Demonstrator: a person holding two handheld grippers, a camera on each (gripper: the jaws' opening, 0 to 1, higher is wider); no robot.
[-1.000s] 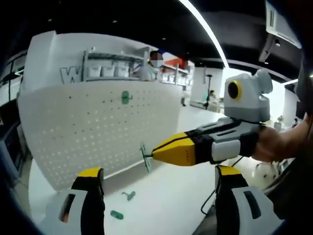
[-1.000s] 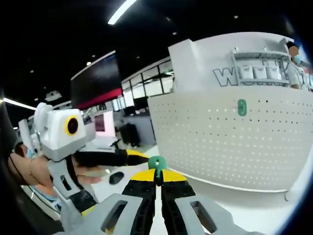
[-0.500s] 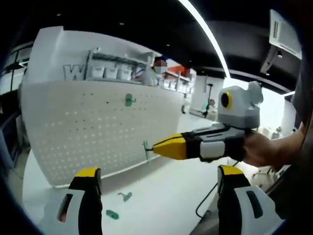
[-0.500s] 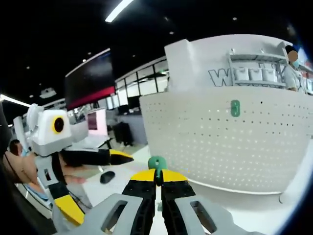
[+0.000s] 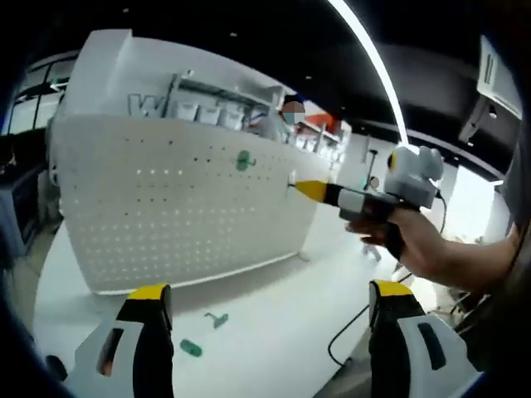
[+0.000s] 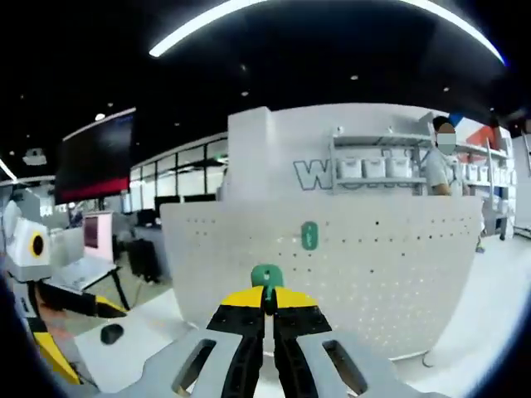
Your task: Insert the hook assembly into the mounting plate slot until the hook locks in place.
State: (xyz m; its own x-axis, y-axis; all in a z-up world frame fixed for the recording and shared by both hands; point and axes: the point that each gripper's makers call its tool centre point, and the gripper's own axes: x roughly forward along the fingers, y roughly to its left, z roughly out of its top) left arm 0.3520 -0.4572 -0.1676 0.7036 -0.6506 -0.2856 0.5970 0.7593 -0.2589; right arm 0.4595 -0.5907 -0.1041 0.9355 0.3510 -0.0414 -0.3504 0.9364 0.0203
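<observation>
Left gripper view: left hand-held gripper jaws spread wide, nothing between them; ahead stands the white perforated pegboard panel bearing a green plastic mounting plate; two loose green hook pieces lie on the white table between the jaws.
Right gripper view: right hand-held gripper pinched tight on a green plastic hook assembly (its tip just below the plate on the panel).

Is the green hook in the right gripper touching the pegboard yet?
Cannot tell. In the left gripper view the right gripper tip sits at the pegboard face, but the hook end is too small to resolve.
</observation>
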